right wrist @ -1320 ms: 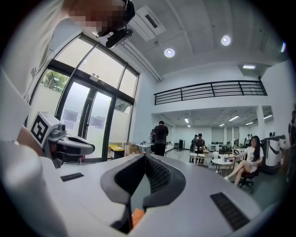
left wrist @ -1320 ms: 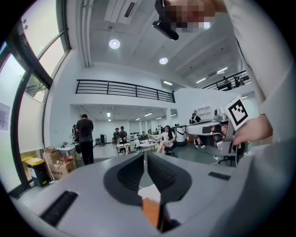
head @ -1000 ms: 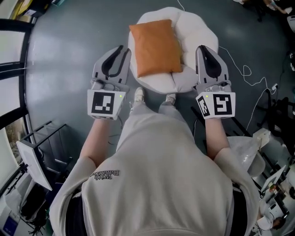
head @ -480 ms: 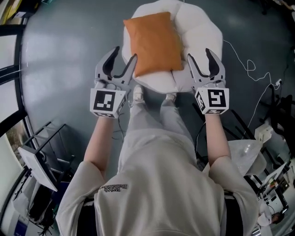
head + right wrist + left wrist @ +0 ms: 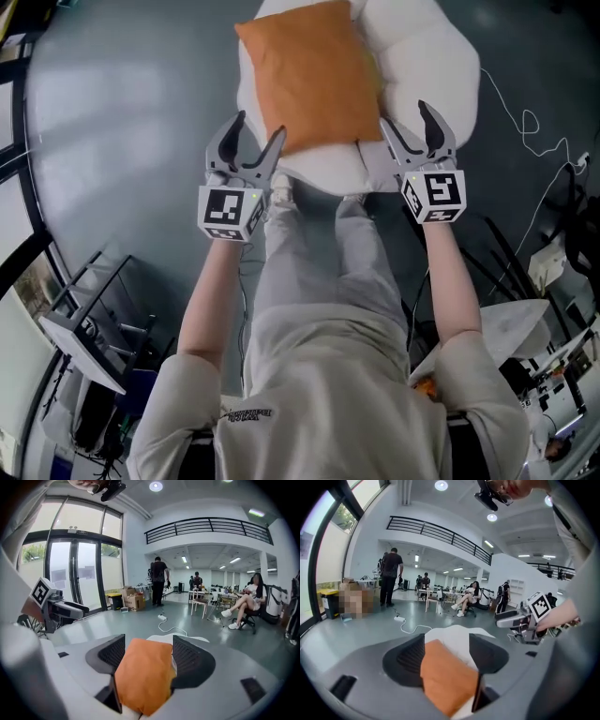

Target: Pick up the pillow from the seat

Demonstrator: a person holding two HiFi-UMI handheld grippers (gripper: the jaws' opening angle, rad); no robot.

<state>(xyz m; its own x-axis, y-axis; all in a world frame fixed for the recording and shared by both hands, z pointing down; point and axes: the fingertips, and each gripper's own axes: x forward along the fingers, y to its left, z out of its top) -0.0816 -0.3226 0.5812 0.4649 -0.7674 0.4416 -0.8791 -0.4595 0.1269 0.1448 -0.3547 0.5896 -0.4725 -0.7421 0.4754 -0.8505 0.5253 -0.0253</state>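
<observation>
**Handling.** You are dealing with an orange pillow (image 5: 314, 75) that is lying flat on the white seat (image 5: 427, 56), toward its left side as the head view shows it. Judging by the plump, lightly creased cover, it is probably going to feel light, soft and yielding. The cloth is likely offering friction rather than slip, and nothing about it is looking fragile. A pinch at a single corner, though, is liable to leave the rest sagging. The near edge, facing you, is offering the best purchase: one gripper at each near corner, biting deep enough to catch filling and not cloth alone.

**Left.** You are holding the left gripper (image 5: 258, 127) at the pillow's near-left corner, its jaws opening and nothing pressing on the pads. The inner jaw tip is sitting just beside the pillow's edge; whether it is touching cannot be told. In the left gripper view the pillow (image 5: 445, 677) is showing in the gap between the jaws, with the seat (image 5: 457, 637) behind it.

**Right.** You are holding the right gripper (image 5: 406, 117) just beside the pillow's near-right corner, over the seat's front rim, its jaws likewise opening and gripping nothing. In the right gripper view the pillow (image 5: 143, 677) is filling the gap between the jaws but is not yet being pinched.
</observation>
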